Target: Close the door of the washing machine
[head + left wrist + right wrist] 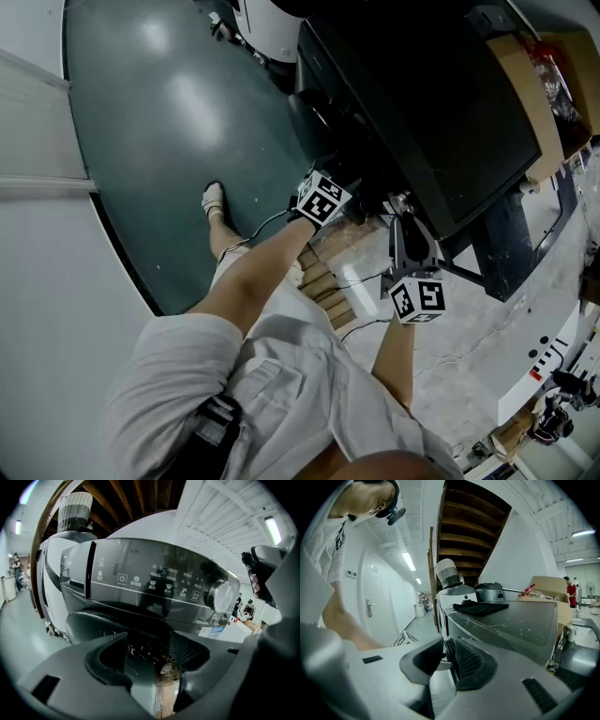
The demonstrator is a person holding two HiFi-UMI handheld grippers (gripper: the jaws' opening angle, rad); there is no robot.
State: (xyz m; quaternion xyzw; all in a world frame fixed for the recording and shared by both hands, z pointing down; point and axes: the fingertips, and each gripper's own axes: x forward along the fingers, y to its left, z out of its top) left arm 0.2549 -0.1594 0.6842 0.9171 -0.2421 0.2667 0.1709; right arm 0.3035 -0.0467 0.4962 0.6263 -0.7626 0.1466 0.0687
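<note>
Washing machine (441, 112): dark front-loader, directly ahead of both grippers. Its top runs away from the right gripper's (444, 648) jaws, with a dark cloth (480, 607) lying on it further out.

Door (108, 618): the dark curved rim just ahead of the left gripper (150, 644), filling the space beyond its jaws and sitting under the control panel (154, 581). The dial (220, 596) is up and to that gripper's right. The head view suggests the door stands out from the machine front near the left gripper. How far ajar can't be read, and neither can the hinge side.

Left gripper: jaws wide apart, pads touching nothing, door surface close in front, tilted somewhat downward.

Right gripper: jaws pinched almost together, nothing held. It sits beside the machine's upper front corner, roughly level.

Handling, as a judgement:
- The door is a rigid hinged panel, glossy plastic and probably glass, with moderate weight.
- It should swing freely, then need a firm final push to click the latch.
- The surface is smooth and curved, so a pinch would likely slip and isn't needed.
- Better to push flat with a jaw face on the outer rim, on the side away from the hinge.
- Stay off the centre window and keep the jaws clear of the closing gap.
</note>
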